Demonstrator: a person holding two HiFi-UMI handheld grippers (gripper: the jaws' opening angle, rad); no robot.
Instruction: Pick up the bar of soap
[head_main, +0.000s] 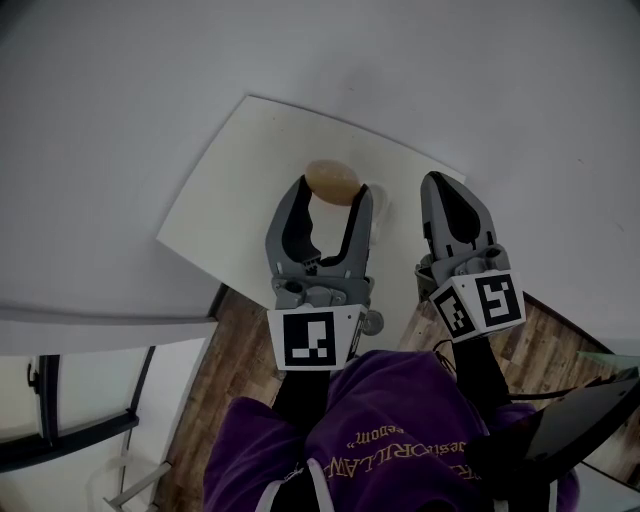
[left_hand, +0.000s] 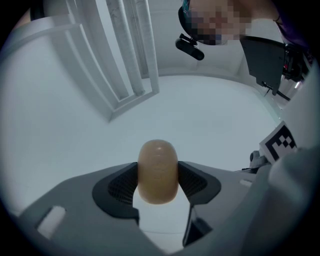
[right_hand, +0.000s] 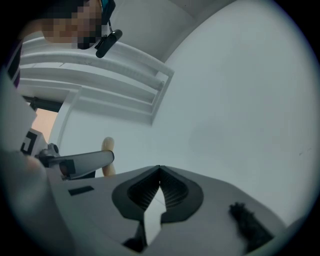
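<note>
The left gripper (head_main: 332, 193) has its fingers (left_hand: 120, 185) closed narrowly on the tan oval bar of soap (left_hand: 157, 172), one ribbed pad pressed to each side; the soap sits over the white desk (head_main: 235, 205); the right gripper (right_hand: 159, 171) just beside it has its fingers pressed together, holding nothing.

Finds the tan, smooth, oval bar of soap (head_main: 332, 181) pinched by its sides between the left gripper's (left_hand: 157, 176) jaws, over the white table (head_main: 245, 195), toward its far edge.
</note>
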